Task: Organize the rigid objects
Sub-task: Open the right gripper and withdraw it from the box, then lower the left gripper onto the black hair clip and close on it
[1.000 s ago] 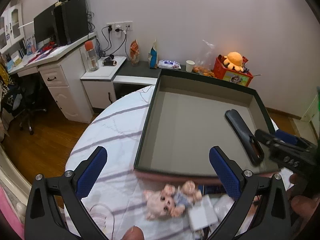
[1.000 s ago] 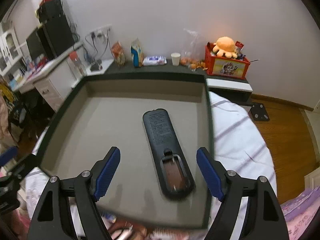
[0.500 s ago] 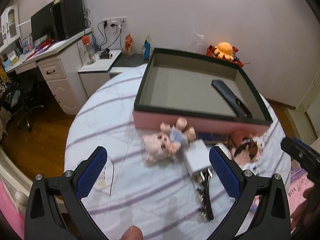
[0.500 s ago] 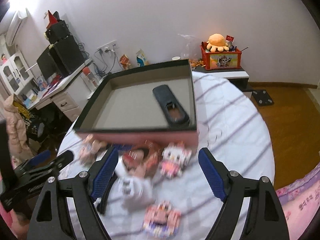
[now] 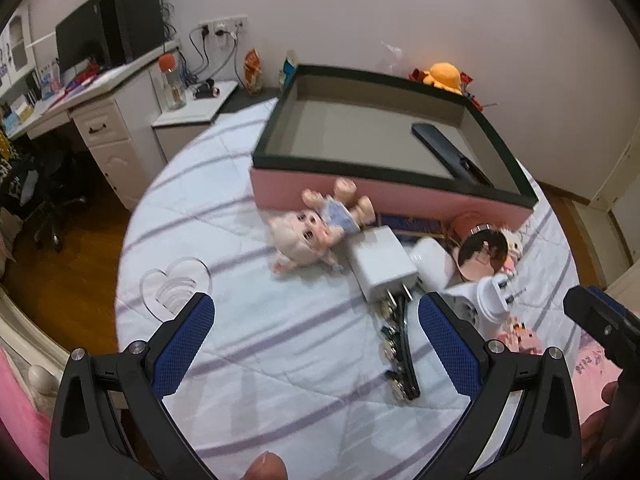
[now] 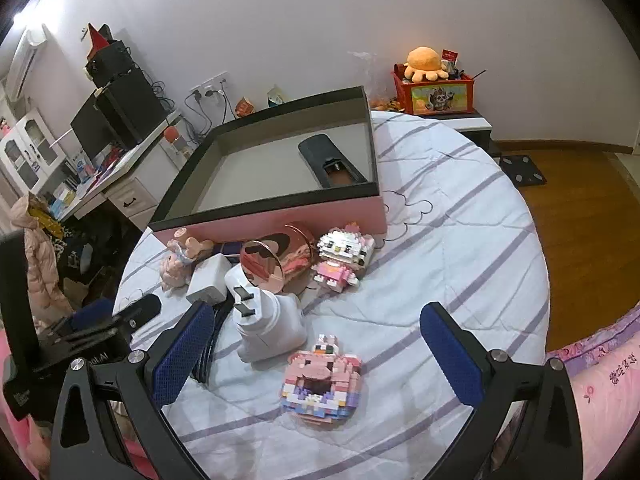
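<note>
A pink box with a dark rim (image 5: pixel 392 194) (image 6: pixel 272 216) stands on the round table and holds a black remote (image 5: pixel 448 150) (image 6: pixel 330 160). In front of it lie a pink doll (image 5: pixel 312 230) (image 6: pixel 178 260), a white charger (image 5: pixel 382 264) (image 6: pixel 208 280), a white plug adapter (image 6: pixel 268 328) (image 5: pixel 494 294), a rose-gold round tin (image 6: pixel 276 260) (image 5: pixel 482 252), a white block kitty (image 6: pixel 344 256), a pink block figure (image 6: pixel 320 378) and a black strip with metal studs (image 5: pixel 398 348). My left gripper (image 5: pixel 316 336) is open above the cloth. My right gripper (image 6: pixel 316 344) is open above the pink block figure.
A clear heart-shaped piece (image 5: pixel 176 286) lies at the table's left. A white desk with a monitor (image 5: pixel 100 40) stands at the left. A red box with an orange plush (image 6: pixel 434 88) stands by the wall. Wooden floor (image 6: pixel 580 200) lies beyond the table's right edge.
Both grippers have drawn back from over the box to the table's near side. The remote stays in the box and the loose objects have come into view.
</note>
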Demonstrator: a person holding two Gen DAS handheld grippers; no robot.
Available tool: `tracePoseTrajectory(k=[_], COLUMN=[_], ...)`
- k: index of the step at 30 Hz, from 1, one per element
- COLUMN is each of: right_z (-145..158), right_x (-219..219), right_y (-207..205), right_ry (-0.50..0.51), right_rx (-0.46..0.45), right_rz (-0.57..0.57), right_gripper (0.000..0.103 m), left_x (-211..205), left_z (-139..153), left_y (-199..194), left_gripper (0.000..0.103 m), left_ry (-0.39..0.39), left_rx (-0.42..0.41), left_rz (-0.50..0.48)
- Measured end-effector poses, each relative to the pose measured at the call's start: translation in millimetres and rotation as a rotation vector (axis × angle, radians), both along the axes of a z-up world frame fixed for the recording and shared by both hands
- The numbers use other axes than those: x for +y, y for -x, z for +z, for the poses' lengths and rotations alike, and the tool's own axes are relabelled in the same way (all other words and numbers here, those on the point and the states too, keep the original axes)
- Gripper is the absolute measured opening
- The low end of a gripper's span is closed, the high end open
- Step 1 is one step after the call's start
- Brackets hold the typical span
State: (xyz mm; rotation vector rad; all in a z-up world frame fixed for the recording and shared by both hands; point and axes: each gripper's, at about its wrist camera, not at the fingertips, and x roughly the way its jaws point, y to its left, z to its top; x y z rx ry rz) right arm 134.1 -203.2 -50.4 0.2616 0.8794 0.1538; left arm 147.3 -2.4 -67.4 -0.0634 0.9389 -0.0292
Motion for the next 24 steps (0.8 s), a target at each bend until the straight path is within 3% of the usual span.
tracePoseTrajectory(k=[9, 14, 19, 21, 24], right_z=[-4.7, -5.1, -5.8, -6.6, -7.3], right_x=[-13.6, -16.3, -18.1, -19.4, -20.3], right_y=[5.4, 5.7, 5.8, 5.5, 4.8], right_ry=[-0.001, 0.000, 0.002, 0.002, 0.000], right_rx=[0.018, 0.022, 0.026, 0.029, 0.033], right_rz=[-0.031, -0.035, -0.034, -0.038, -0.041], right_gripper=[0.103, 0.103, 0.103, 0.103, 0.103], left_x=[-20.4, -42.2, -44.3, -41.6, -36.9], left_z=[-27.6, -45.0, -53.1, -51.2, -49.8], left_y=[0.3, -1.3, -3.5, -4.3, -4.6], left_gripper=[0.103, 0.101, 0.079, 0.058, 0.040], left_ry=[0.029, -0.022, -0.047, -0.040, -0.028], left_rx=[0.083, 0.116, 0.109, 0.099, 0.097], left_rz=[-0.046, -0.092, -0.080, -0.074, -0.080])
